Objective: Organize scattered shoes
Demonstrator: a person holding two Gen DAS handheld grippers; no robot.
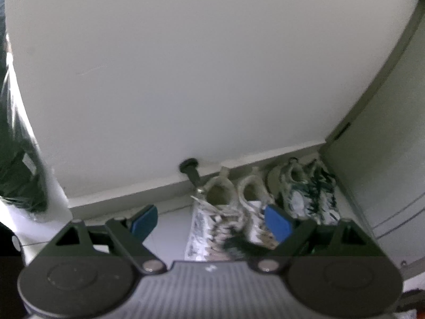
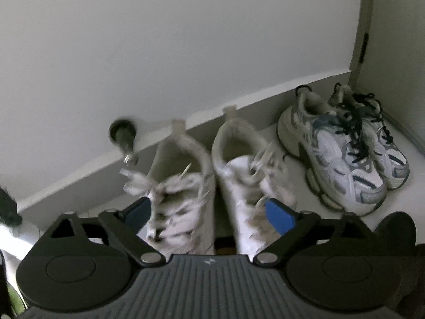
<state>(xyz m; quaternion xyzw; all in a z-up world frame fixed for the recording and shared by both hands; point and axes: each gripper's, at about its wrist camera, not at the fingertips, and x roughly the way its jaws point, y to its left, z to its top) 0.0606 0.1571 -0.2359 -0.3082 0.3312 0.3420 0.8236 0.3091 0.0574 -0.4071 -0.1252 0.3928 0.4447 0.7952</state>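
The right gripper (image 2: 212, 212) and left gripper (image 1: 209, 220) are both hanging spread, empty, near the white sneakers (image 2: 212, 180) lining the far baseboard (image 2: 265, 101); loose laces risk snagging a finger.

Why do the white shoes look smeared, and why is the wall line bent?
Right wrist view: the white sneakers are motion-blurred, the blue-grey pair sharper. Left wrist view: everything is softer and dim. In both, the fisheye lens curves the baseboard and darkens the corners.

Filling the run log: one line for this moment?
white pair by wall | blue-grey pair in corner | left claw open | right claw open, holding nothing
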